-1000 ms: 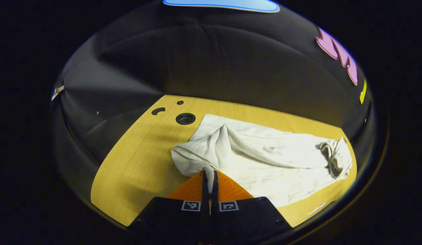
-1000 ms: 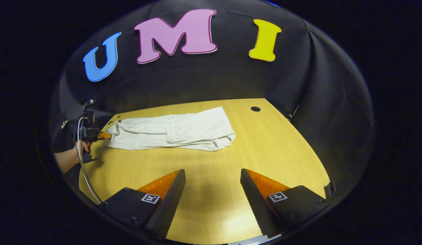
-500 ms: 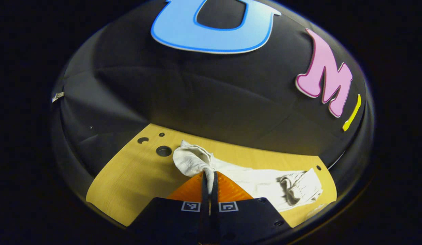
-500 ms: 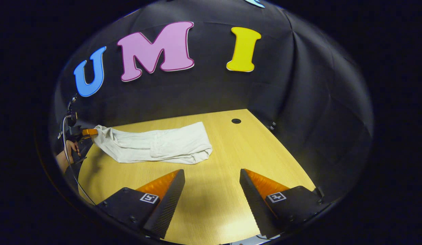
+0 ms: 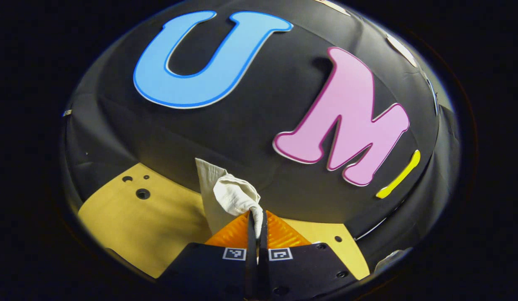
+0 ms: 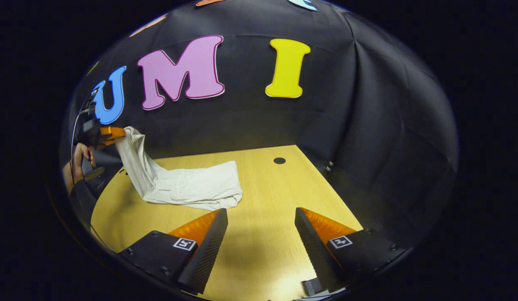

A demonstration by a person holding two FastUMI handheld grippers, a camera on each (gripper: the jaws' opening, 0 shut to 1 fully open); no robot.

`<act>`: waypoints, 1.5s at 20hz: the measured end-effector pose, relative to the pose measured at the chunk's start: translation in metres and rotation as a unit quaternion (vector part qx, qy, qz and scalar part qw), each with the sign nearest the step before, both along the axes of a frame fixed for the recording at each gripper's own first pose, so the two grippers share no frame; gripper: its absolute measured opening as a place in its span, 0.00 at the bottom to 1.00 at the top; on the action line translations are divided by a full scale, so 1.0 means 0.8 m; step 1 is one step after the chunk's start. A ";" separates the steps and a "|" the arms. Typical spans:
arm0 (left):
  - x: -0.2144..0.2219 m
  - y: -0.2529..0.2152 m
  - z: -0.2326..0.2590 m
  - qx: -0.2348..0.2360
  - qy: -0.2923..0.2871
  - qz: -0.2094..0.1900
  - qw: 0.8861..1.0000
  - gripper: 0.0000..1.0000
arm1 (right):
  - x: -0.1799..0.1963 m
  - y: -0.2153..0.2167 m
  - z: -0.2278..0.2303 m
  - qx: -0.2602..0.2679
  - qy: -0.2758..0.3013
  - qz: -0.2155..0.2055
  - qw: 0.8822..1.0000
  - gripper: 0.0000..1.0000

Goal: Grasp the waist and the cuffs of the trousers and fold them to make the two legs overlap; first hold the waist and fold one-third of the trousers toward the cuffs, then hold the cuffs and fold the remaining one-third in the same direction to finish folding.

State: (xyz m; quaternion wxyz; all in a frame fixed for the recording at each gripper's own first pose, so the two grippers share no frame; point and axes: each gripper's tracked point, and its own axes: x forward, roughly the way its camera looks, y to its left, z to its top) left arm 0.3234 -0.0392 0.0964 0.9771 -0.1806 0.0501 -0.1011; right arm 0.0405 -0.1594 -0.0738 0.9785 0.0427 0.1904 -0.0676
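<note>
Since a second ago we have raised the left gripper (image 5: 257, 215) well off the table (image 5: 158, 217), taking one end of the trousers (image 6: 187, 188) up with it; earlier that end lay low beside the table's edge. In the left gripper view the fingers are pressed together on a bunched knot of white cloth at lower centre, and the fabric hangs down from there toward the table at lower left. In the right gripper view we see the same left gripper at the upper left of the frame, held by a hand (image 6: 77, 156), with the trousers slanting down from it to the tabletop, where the rest lies in a loose heap at centre left. We cannot tell whether the lifted end is waist or cuffs. The right gripper (image 6: 261, 225) hovers over bare table at the bottom of its view, fingers wide apart with nothing between them, near the heap's edge but apart from it.
</note>
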 end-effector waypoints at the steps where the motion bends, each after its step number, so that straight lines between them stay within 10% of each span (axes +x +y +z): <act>1: -0.004 -0.021 0.009 -0.001 -0.004 -0.007 1.000 0.05 | 0.000 -0.002 -0.001 -0.001 0.001 0.008 1.000 0.99; 16: -0.012 -0.329 -0.037 0.058 0.011 -0.107 0.992 0.05 | 0.000 -0.045 -0.014 0.009 -0.019 0.101 0.995 0.99; 30: -0.029 -0.382 -0.153 0.153 0.078 -0.129 0.977 0.28 | -0.022 -0.070 -0.030 0.022 -0.018 0.082 0.996 0.99</act>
